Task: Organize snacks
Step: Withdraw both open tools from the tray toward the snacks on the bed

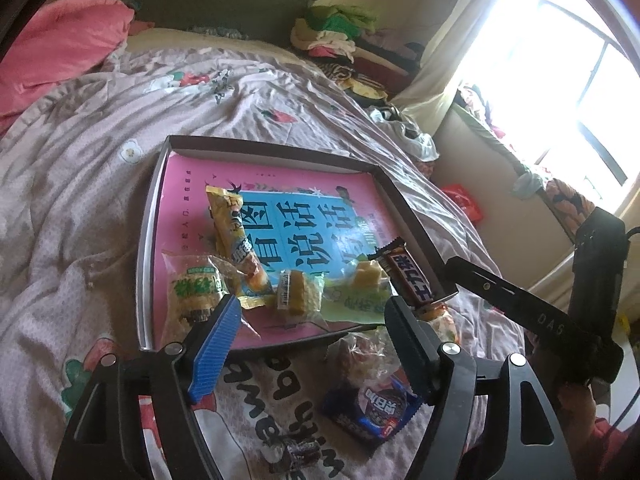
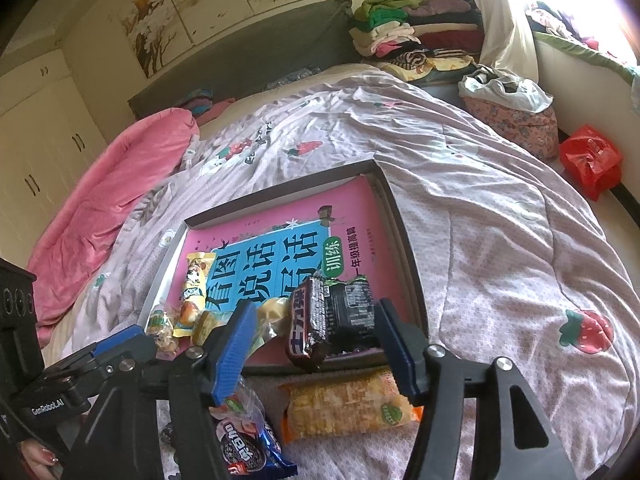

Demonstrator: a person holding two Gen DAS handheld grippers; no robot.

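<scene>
A shallow dark box [image 1: 154, 216] [image 2: 404, 240] with a pink book inside lies on the bed. In it lie a long yellow packet [image 1: 232, 228], a green-labelled clear packet [image 1: 192, 292], a small cake packet [image 1: 298, 292] and a dark chocolate bar [image 1: 408, 276] [image 2: 306, 320]. My left gripper [image 1: 312, 304] is open over the box's near edge, holding nothing. My right gripper [image 2: 316, 308] is open; the chocolate bar and a black packet [image 2: 352, 312] sit between its pads at the box's near rim, without being pressed. Loose on the quilt lie a blue cookie packet [image 1: 372, 412] [image 2: 244, 448] and an orange-yellow packet [image 2: 348, 404].
A clear wrapped snack [image 1: 360, 356] and a small dark sweet [image 1: 296, 452] lie on the quilt near me. A pink blanket [image 2: 100, 208] is at the left, a clothes pile [image 2: 384, 28] at the bedhead, a red bag [image 2: 588, 160] on the floor at the right.
</scene>
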